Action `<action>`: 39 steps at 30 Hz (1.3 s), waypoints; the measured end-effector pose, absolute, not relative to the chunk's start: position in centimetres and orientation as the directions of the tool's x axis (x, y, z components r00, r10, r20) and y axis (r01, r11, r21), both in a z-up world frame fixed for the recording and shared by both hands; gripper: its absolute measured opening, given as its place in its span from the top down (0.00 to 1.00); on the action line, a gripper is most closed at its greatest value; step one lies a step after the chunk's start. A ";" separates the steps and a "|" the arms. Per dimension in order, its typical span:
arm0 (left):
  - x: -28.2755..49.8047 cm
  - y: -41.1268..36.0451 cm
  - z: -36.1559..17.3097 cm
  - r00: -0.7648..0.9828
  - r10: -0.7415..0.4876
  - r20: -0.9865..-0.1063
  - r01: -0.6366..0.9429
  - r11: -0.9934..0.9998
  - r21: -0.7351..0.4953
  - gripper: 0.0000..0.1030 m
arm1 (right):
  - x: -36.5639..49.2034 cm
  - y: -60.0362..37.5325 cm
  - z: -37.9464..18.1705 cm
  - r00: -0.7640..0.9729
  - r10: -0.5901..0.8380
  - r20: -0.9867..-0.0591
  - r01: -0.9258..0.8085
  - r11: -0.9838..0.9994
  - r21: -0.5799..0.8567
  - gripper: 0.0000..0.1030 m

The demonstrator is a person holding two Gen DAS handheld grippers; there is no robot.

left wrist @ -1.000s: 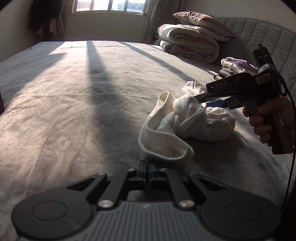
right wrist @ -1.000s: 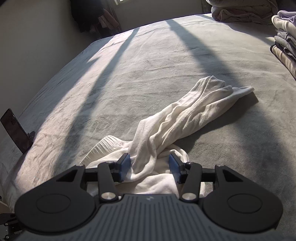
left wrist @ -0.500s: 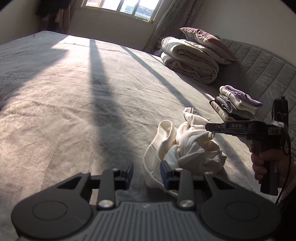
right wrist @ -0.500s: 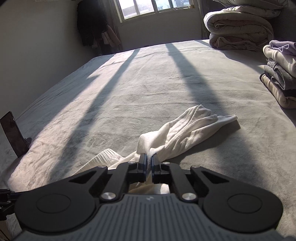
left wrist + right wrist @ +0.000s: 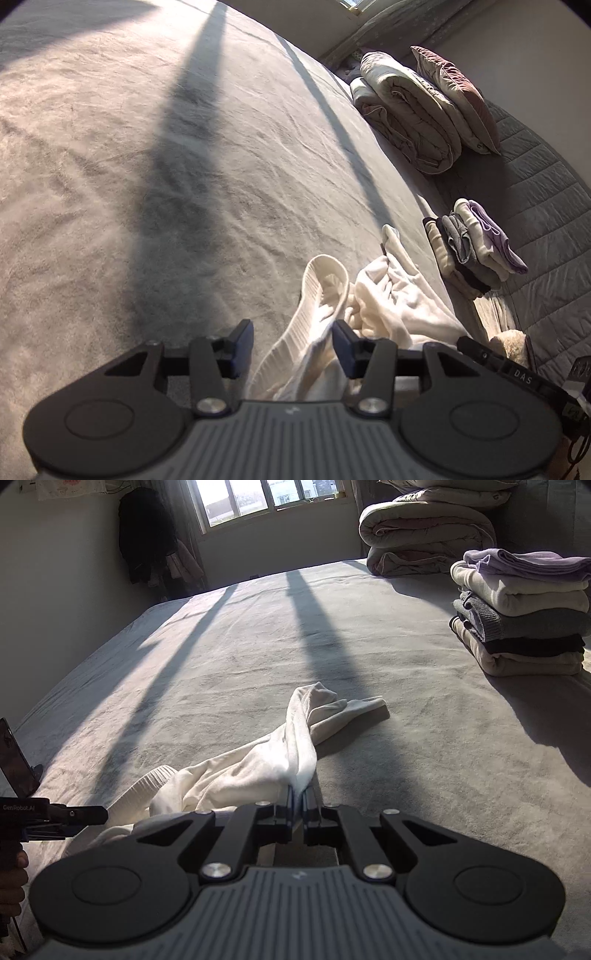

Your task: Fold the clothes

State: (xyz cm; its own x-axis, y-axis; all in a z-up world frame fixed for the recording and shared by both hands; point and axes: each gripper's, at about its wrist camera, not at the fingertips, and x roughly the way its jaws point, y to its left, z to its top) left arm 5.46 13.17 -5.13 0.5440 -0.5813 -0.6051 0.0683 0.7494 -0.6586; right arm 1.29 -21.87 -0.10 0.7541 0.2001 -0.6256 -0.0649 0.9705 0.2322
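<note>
Sunlight stripes a grey bed, where a crumpled white garment lies near a stack of folded clothes. The right gripper is clamped on a fold of the garment. The left gripper has just been opening; its ribbed waistband lies between the spread jaws, seemingly unpressed.

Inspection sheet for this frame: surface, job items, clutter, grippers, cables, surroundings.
Surface: grey bed cover, sunlit with shadow bands.
Job's things: crumpled white garment; folded clothes stack.
Clutter: dark phone-like object at the bed edge.
Grippers: right gripper shut on the garment; left gripper jaws have just been opening, ribbed hem between them, pads not pressing.
Cables: nothing seen clearly.
Surroundings: rolled duvet, window, hanging dark clothes.
</note>
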 end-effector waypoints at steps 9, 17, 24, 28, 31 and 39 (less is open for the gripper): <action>8.6 9.0 -6.6 0.495 -0.638 -0.589 -0.015 0.672 -0.741 0.55 | -0.7 -26.6 -1.3 0.744 0.108 -0.659 0.036 0.979 0.201 0.95; 8.9 8.4 -6.5 0.559 -0.551 -0.620 -0.056 0.721 -0.691 0.91 | -1.5 -31.2 -2.9 0.680 0.006 -0.733 0.167 0.972 0.164 0.95; 8.6 8.2 -5.5 0.614 -0.484 -0.623 -0.050 0.764 -0.643 0.93 | -1.4 -31.4 -3.0 0.674 0.034 -0.738 0.145 0.973 0.177 0.85; 8.4 8.2 -5.0 0.639 -0.447 -0.626 -0.038 0.795 -0.606 0.94 | -0.8 -30.5 -1.8 0.693 0.061 -0.719 0.123 0.972 0.200 0.68; 8.4 8.7 -4.7 0.658 -0.418 -0.626 -0.047 0.807 -0.589 0.94 | -0.3 -29.2 -0.7 0.721 0.072 -0.689 0.091 0.976 0.198 0.49; 8.2 10.7 -4.0 0.699 -0.349 -0.625 -0.079 0.830 -0.552 0.94 | 2.4 -22.6 0.8 0.724 0.212 -0.656 -0.052 0.965 0.255 0.49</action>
